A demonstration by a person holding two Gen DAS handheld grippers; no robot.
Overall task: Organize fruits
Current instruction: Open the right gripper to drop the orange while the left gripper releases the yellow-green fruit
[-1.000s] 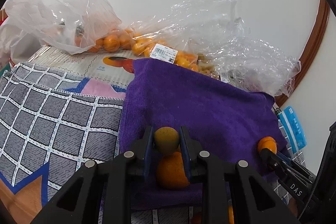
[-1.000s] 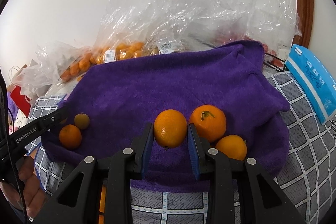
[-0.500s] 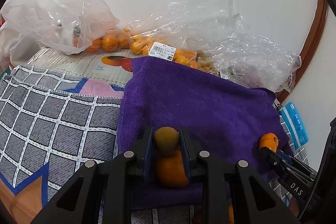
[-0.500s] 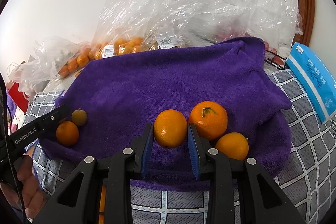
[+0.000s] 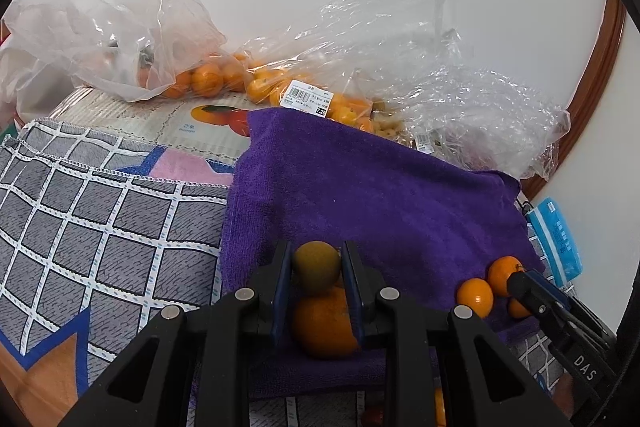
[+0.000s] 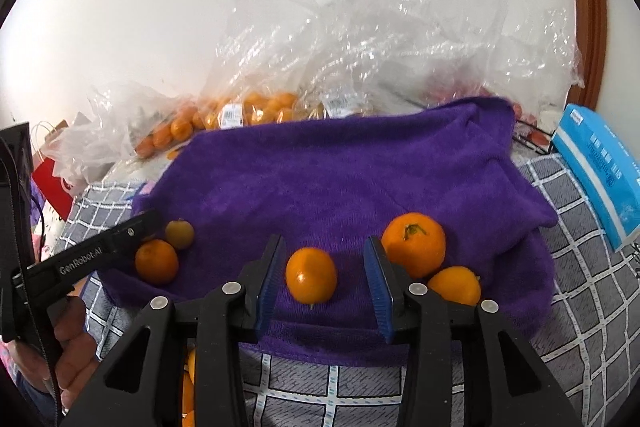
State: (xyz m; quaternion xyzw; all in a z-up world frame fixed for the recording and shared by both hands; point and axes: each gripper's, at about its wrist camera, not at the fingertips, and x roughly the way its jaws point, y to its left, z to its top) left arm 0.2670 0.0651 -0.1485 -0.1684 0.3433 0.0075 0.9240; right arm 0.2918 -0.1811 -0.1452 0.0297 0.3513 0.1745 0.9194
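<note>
Fingers of the right gripper (image 6: 325, 281) have just been opening — a glossy round orange (image 6: 311, 280) sits free between them on the fuzzy purple towel (image 6: 340, 171), stem end pointing down-front. Left gripper (image 5: 316, 269) clamps a dull greenish-brown round fruit (image 5: 316, 267) just above another orange (image 5: 325, 323).

four oranges (image 6: 311, 280), one greenish fruit (image 6: 179, 233)

We see a grey checked cloth (image 6: 580, 267) covering the surface, with a purple towel (image 6: 340, 179) spread on it. Along the cloth's far edge lie clear plastic bags (image 6: 360, 59) of oranges and a printed fruit box (image 5: 192, 131); a blue packet (image 6: 600, 167) rests at its right edge.
</note>
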